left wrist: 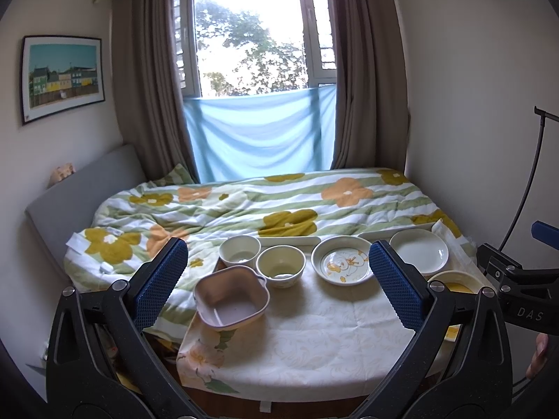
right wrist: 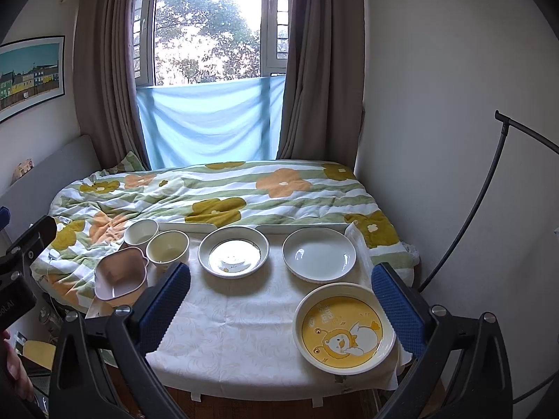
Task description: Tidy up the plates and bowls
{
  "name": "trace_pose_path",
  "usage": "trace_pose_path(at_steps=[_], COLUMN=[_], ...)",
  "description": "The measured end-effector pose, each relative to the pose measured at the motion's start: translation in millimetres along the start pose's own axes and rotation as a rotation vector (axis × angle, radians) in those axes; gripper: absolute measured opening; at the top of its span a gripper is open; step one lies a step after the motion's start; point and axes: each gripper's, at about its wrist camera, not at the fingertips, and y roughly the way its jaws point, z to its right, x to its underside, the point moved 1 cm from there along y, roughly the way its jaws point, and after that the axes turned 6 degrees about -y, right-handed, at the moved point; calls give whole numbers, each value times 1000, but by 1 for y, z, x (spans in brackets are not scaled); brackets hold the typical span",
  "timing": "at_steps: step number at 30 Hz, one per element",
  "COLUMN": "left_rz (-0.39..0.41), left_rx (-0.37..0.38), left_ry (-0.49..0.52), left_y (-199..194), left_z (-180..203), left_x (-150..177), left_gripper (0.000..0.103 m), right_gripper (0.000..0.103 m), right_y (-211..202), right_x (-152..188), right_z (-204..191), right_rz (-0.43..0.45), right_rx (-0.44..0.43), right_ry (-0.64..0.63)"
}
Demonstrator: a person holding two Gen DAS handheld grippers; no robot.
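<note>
Both grippers' textured blue jaws stand released above the cloth-covered desk (right wrist: 244, 331), where the square pink bowl (left wrist: 230, 302) tilts toward the camera.

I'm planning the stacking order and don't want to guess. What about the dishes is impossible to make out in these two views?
- Yellow plate, left wrist view: mostly hidden behind the left gripper finger; its picture shows only in the right wrist view.
- Patterned plate, right wrist view: glare washes out its centre.
- Two round bowls: the pale patches at their bottoms could be residue or reflection.
- Pink square bowl: underside unseen.
</note>
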Motion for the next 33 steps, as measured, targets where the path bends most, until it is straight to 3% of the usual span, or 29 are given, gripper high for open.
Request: trace_pose_path(at_steps=[27,33], left_rz=[13,-22], left_rx=[-13,13], left_ry=[0,28], left_y=[-4,4], left_z=[4,10], left_x=[0,-8], left_gripper=[103,103], right_gripper=[103,103], right_y=[0,3], right_x=[-2,-8], right_z=[-2,-2], right_rz=[7,-9], right_rx=[-6,-10], right_ry=[0,15])
